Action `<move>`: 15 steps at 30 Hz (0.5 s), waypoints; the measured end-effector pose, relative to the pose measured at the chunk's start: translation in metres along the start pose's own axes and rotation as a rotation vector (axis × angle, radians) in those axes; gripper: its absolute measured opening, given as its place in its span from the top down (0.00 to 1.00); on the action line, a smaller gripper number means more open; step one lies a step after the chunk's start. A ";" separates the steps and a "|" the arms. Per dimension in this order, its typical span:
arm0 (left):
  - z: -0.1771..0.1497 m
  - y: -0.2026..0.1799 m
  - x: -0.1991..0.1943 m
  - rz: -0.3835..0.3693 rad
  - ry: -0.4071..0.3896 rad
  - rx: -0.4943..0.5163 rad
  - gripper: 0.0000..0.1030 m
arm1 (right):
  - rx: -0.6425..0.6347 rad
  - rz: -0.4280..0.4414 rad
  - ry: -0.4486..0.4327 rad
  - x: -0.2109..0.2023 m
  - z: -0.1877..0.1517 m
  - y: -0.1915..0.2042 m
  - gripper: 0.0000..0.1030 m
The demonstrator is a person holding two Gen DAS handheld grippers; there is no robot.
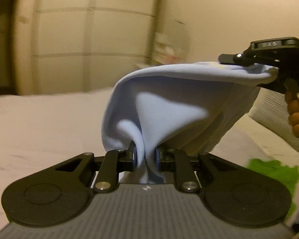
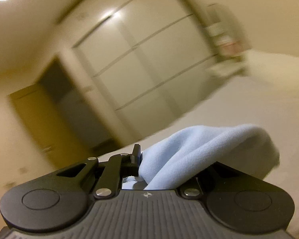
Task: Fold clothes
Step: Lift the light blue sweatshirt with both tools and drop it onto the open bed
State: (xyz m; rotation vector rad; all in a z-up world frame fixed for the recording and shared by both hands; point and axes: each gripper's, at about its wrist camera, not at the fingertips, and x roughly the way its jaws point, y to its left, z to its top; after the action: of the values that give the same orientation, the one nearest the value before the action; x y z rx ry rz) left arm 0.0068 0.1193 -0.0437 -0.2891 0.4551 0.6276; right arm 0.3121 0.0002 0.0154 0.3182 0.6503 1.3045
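Stretching away under everything, the wide pale bed (image 1: pixel 39 123) is lying well below the cloth, with the tall cream panelled wardrobe (image 1: pixel 93 39) standing blurred at the far side. A pale blue, soft knit garment (image 1: pixel 169 107) is hanging in the air above the bed, slung between the two tools and sagging in loose twisted folds. Its lower bunch is passing between the fingers of the left hand-held gripper (image 1: pixel 145 156), which is clamped on that gather at the near middle. Up at the far right, the right hand-held gripper (image 1: pixel 255 64) is pinching another edge of the same garment, a person's fingers (image 1: pixel 298 115) wrapping its handle; in the right wrist view the cloth is draping over and hiding one finger, but it is running tight between them, so I am judging this one clamped too. A bright green cloth (image 1: pixel 275 171) is lying at the near right.

Judging the risks: the twist in the hanging cloth is likely carrying into any fold, leaving creases or uneven edges when laid down. The small bunched grip at the left could be slipping under the garment's weight. The blur suggests quick motion, which could be swinging the loose end onto the green cloth.
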 end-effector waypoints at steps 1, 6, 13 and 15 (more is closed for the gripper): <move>-0.005 0.014 -0.012 0.018 0.015 -0.013 0.86 | -0.005 0.044 0.013 0.011 -0.005 0.022 0.85; -0.027 0.081 -0.069 0.106 0.093 -0.075 0.86 | -0.023 0.238 0.078 0.064 -0.047 0.145 0.85; -0.059 0.176 -0.150 0.230 0.201 -0.163 0.72 | -0.027 0.040 0.364 0.140 -0.147 0.247 0.08; -0.076 0.191 -0.157 0.236 0.267 -0.177 0.70 | -0.040 -0.121 0.453 0.150 -0.187 0.262 0.08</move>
State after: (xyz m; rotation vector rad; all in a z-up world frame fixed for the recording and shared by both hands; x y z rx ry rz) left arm -0.2489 0.1595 -0.0555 -0.4956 0.6977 0.8672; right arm 0.0114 0.1840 -0.0228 -0.0551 1.0067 1.2801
